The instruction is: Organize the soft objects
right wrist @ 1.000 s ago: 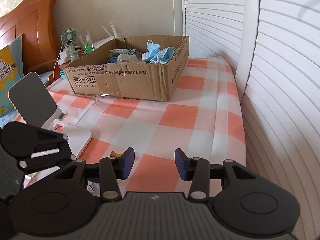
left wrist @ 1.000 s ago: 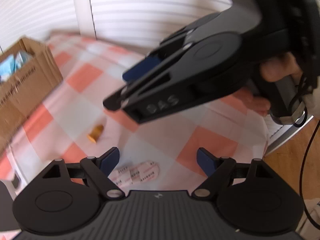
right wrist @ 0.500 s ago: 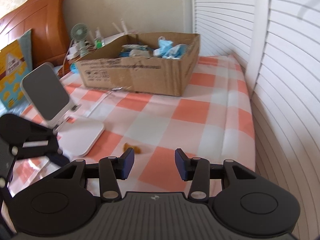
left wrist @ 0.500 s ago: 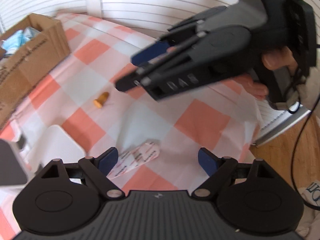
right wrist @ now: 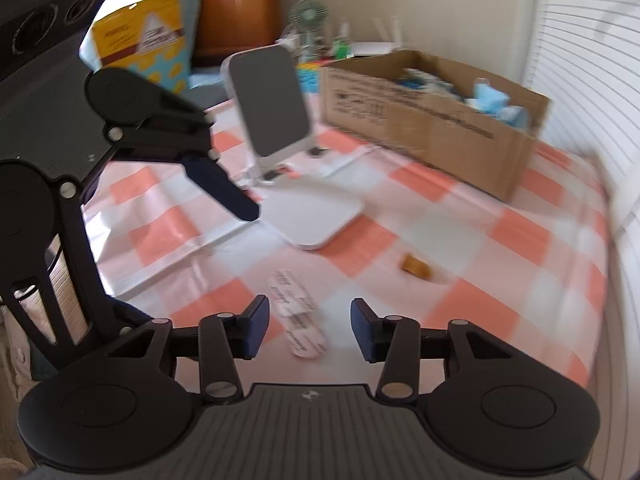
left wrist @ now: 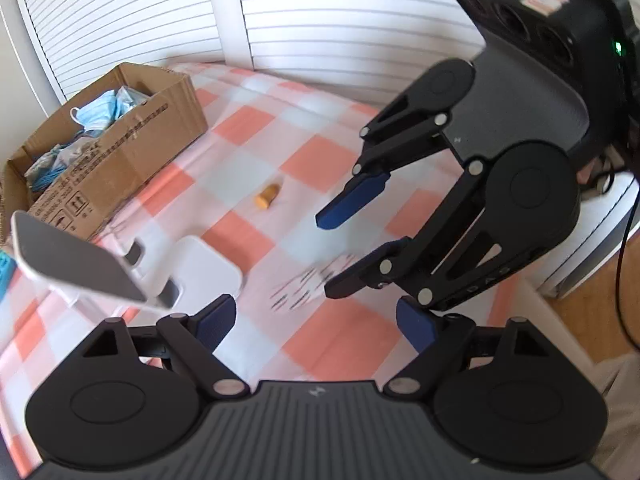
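Both tongs closing in on a printed sachet

Left wrist view: left tongs (left wrist: pixel 316 320) wide open, empty; the blurred sachet (left wrist: pixel 304 290) lies at 12 o'clock on the checked worktop (left wrist: pixel 340 344), with the right tongs (left wrist: pixel 352 256) above it.
Right wrist view: right tongs half open, empty; the sachet's print is unreadable. Next, I judge: grip it, carry it to the cardboard box (right wrist: pixel 436 120) at 1 o'clock.

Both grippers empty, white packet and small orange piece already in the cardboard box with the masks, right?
Not quite. The white packet and small orange piece lie on the checked cloth, outside the cardboard box; the right wrist view shows it. Both grippers empty holds.
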Tool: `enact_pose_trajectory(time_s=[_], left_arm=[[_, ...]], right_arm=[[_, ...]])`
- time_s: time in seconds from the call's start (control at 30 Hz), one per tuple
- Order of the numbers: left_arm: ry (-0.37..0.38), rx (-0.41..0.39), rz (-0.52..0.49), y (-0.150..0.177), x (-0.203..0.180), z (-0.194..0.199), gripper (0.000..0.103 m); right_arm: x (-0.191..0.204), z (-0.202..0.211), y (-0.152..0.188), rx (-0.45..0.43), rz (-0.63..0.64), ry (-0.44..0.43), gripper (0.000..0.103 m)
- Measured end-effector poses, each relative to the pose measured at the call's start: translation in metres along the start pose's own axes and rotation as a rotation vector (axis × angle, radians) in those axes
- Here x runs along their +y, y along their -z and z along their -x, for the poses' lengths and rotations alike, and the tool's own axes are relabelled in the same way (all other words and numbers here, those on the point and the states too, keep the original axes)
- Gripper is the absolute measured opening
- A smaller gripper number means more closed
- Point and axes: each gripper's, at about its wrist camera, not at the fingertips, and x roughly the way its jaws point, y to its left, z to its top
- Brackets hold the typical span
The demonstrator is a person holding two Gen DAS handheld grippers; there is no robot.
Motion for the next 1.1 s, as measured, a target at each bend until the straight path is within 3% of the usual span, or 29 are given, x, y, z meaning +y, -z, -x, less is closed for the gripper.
enact_pose_trajectory(time_s=[0.13,0.23,0.3,1.1], left_arm=[[-0.008,0.018,-0.036,0.008,-0.001,0.004,0.087],[-0.005,0.028,-0.052,0.013,-0.001,0.003,0.087],[-0.007,0.032,-0.059,0.014,-0.001,0.003,0.087],[0.005,-0.014,-0.067,0.016,-0.007,0.009,0.087]], right_arm=[[0.005,-0.012,-0.006,0.027,0.039,-0.016,0.045],[0.007,-0.018,-0.006,0.049,0.069,-0.017,0.035],[0.008,-0.019,-0.008,0.053,0.088,-0.019,0.020],[0.016,-0.004,-0.009,0.052,0.130,0.064,0.017]])
